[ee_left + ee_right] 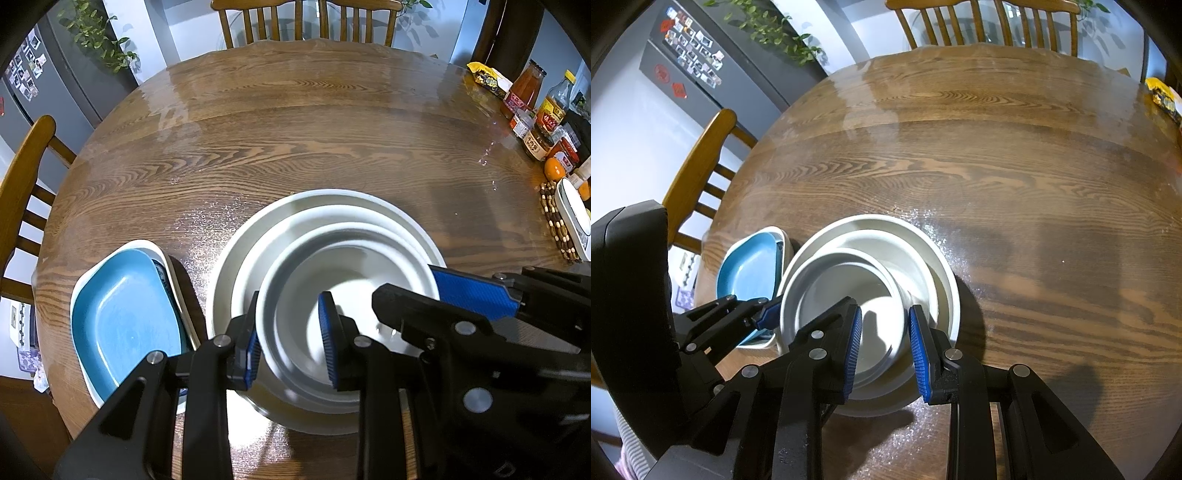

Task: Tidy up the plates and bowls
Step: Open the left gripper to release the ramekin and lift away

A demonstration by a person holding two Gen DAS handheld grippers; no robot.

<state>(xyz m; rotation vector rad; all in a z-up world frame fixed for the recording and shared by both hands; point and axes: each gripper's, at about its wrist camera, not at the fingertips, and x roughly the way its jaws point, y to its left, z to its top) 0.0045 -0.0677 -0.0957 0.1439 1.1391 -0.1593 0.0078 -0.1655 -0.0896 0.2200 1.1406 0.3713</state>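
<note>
A stack of nested white bowls [280, 236] sits on the wooden table [295, 129], also in the right wrist view [923, 251]. The top white bowl [351, 266] lies tilted inside. My left gripper [290, 339] is open, its fingers astride that bowl's left rim. My right gripper [884, 354] is open, its fingers astride the bowl's right rim [886, 280]; it also shows in the left wrist view [417, 291]. A blue dish [125, 321] rests in a white dish to the left, also seen from the right wrist [750, 273].
Sauce bottles and jars [539, 110], oranges [554, 168] and a white scale on a beaded mat [570, 221] crowd the table's right edge. Wooden chairs [306, 22] stand at the far side and at the left [698, 173]. A grey fridge [701, 74] stands beyond.
</note>
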